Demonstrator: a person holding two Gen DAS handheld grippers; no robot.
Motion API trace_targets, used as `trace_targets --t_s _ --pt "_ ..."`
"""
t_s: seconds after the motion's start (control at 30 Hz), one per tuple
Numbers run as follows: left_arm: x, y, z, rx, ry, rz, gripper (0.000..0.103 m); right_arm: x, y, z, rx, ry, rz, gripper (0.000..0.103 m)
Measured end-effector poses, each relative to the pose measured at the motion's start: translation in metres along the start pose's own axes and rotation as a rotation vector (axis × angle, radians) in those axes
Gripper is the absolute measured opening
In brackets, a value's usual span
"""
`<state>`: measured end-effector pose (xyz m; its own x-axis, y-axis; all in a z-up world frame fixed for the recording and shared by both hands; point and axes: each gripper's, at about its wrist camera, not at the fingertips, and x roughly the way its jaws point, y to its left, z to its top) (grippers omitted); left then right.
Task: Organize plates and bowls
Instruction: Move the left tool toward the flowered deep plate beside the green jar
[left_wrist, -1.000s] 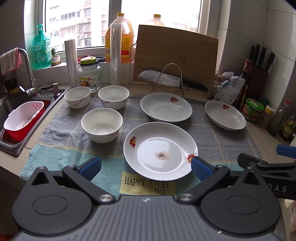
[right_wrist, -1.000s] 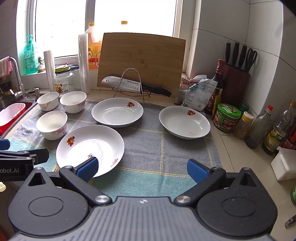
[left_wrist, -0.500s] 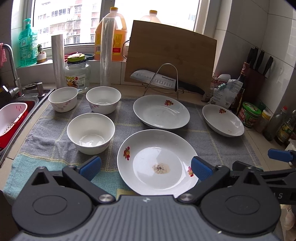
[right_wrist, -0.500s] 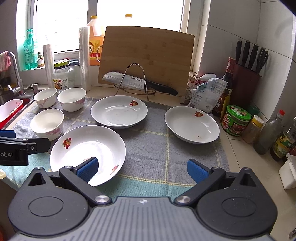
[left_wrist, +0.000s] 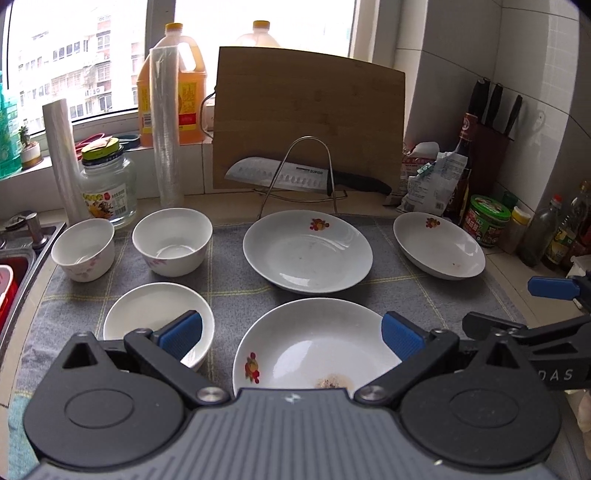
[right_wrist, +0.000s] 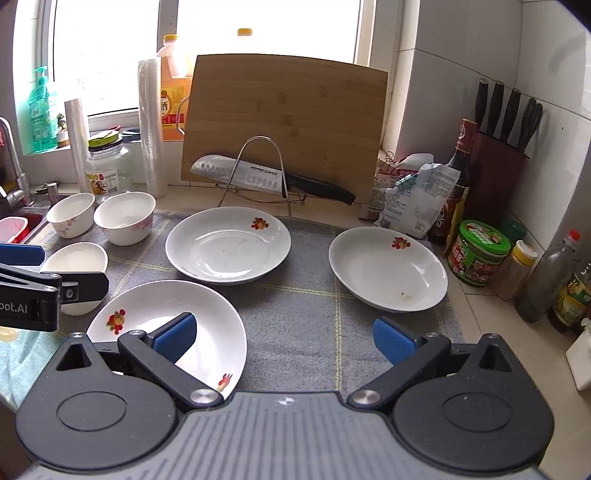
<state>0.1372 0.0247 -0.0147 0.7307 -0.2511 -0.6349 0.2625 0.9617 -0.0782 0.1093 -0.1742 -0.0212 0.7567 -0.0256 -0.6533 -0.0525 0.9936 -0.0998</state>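
Three white plates with red flower marks lie on a grey towel (left_wrist: 229, 288): a near plate (left_wrist: 314, 347) with a brown stain, a middle plate (left_wrist: 306, 251) and a right plate (left_wrist: 439, 245). Three white bowls stand at the left: near bowl (left_wrist: 147, 314), back bowl (left_wrist: 171, 240), far left bowl (left_wrist: 83, 249). My left gripper (left_wrist: 291, 332) is open and empty, over the near plate and near bowl. My right gripper (right_wrist: 282, 338) is open and empty, over the near plate's (right_wrist: 155, 321) right edge, with the right plate (right_wrist: 388, 269) ahead.
A bamboo cutting board (left_wrist: 306, 122) and a knife on a wire rack (left_wrist: 295, 177) stand behind the plates. Jars, bottles and a knife block (right_wrist: 498, 162) line the right wall. A sink with a red basket (right_wrist: 14, 229) is at the left. Oil jugs and film rolls stand at the window.
Both grippers have moved forward and lower toward the dishes, so the plates and bowls look closer. Both stay open and empty. No dish has moved.
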Motion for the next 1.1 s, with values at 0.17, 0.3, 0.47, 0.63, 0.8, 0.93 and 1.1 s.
trace_targets --t_s 0.17,0.3,0.47,0.63,0.8,0.93,1.1 --pt "0.015 0.001 0.007 0.027 0.007 -0.067 0.102 0.006 -0.006 -0.001 0.028 0.009 -0.089 0.103" --pt "0.028 -0.004 0.007 0.061 0.035 -0.110 0.102 0.007 -0.015 -0.008 0.060 0.022 -0.133 0.103" --pt "0.040 -0.016 0.008 0.095 0.064 -0.142 0.102 0.008 -0.029 -0.019 0.083 0.045 -0.155 0.103" --pt "0.054 -0.037 0.013 0.122 0.078 -0.160 0.102 0.013 -0.052 -0.022 0.085 0.038 -0.156 0.103" --pt "0.063 -0.058 0.021 0.106 0.071 -0.135 0.102 0.030 -0.085 -0.021 0.087 0.035 -0.120 0.103" --pt "0.072 -0.072 0.030 0.079 0.073 -0.100 0.102 0.049 -0.113 -0.020 0.076 0.040 -0.063 0.103" --pt "0.086 -0.088 0.040 0.020 0.078 -0.036 0.102 0.081 -0.144 -0.017 0.030 0.063 -0.021 0.103"
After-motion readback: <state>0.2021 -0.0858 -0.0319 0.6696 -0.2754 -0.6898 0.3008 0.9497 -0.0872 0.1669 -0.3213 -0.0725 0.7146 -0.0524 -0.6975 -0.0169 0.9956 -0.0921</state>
